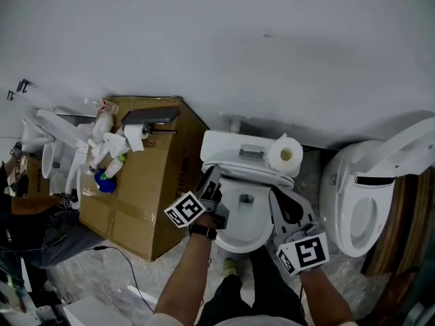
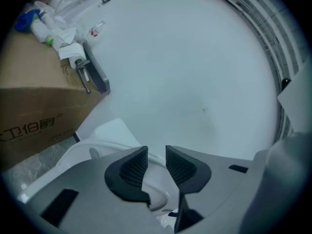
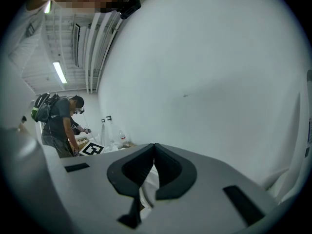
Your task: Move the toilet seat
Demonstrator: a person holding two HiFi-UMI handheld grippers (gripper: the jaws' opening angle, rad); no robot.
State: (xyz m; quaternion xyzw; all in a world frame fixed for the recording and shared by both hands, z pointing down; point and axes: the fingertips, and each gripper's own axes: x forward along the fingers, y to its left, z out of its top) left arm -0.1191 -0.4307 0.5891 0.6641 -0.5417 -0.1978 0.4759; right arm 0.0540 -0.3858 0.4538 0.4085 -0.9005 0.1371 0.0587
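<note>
A white toilet stands below me in the head view, with its seat (image 1: 234,242) ringing the bowl and the tank (image 1: 231,147) behind. My left gripper (image 1: 212,180) is at the seat's left back edge. Its jaws (image 2: 156,155) stand a little apart, with a white rim (image 2: 155,186) in the gap between them; the pads do not visibly press on it. My right gripper (image 1: 276,195) is over the seat's right side. In the right gripper view, its fingertips (image 3: 154,147) meet, and something white shows in the slot below them.
A toilet paper roll (image 1: 285,155) sits on the tank. A cardboard box (image 1: 146,189) with spray bottles (image 1: 105,175) stands to the left. Another toilet (image 1: 360,202) with its lid raised is close on the right. A person (image 3: 61,126) stands further left. The white wall is just behind.
</note>
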